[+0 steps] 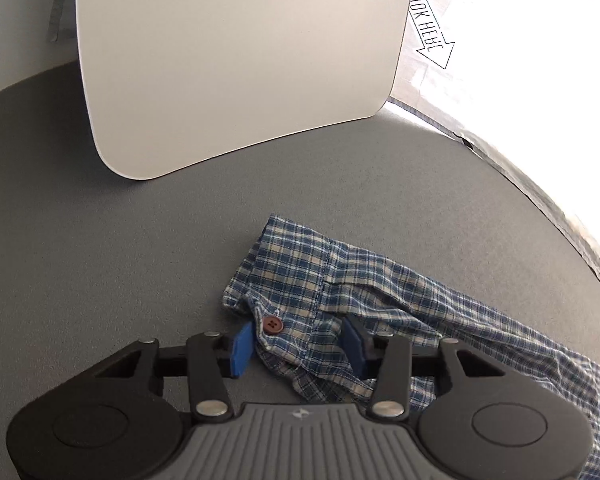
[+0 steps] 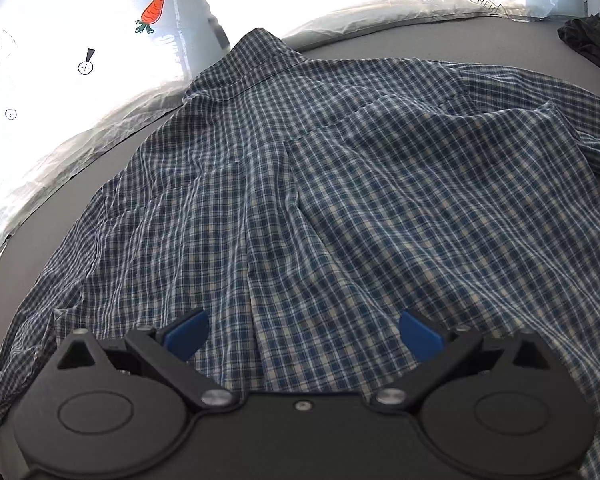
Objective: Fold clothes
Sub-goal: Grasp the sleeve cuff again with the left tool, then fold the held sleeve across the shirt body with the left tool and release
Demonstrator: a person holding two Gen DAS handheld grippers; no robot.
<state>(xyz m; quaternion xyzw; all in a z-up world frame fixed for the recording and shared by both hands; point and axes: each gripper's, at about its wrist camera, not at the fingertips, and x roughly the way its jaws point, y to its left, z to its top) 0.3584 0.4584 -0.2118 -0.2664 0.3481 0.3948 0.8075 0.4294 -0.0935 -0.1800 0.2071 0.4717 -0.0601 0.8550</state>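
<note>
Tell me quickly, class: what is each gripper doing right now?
Left gripper: closed on the plaid shirt's cuff.
Right gripper: open above the plaid shirt, holding nothing.

You see a shirt (image 2: pixel 320 184) checked in blue, navy and cream, its sleeve cuff (image 1: pixel 296 280) carrying the same plaid and one reddish-brown button (image 1: pixel 272 323). Your left gripper (image 1: pixel 298 346) and right gripper (image 2: pixel 304 334) are black with bright blue pads (image 1: pixel 242 350), the left one's body ribbed grey. The table (image 1: pixel 100 220) is plain dark grey, the board (image 1: pixel 240 60) off-white. The pale backdrop (image 2: pixel 60 80) bears an orange carrot (image 2: pixel 154 10) with green leaves
</note>
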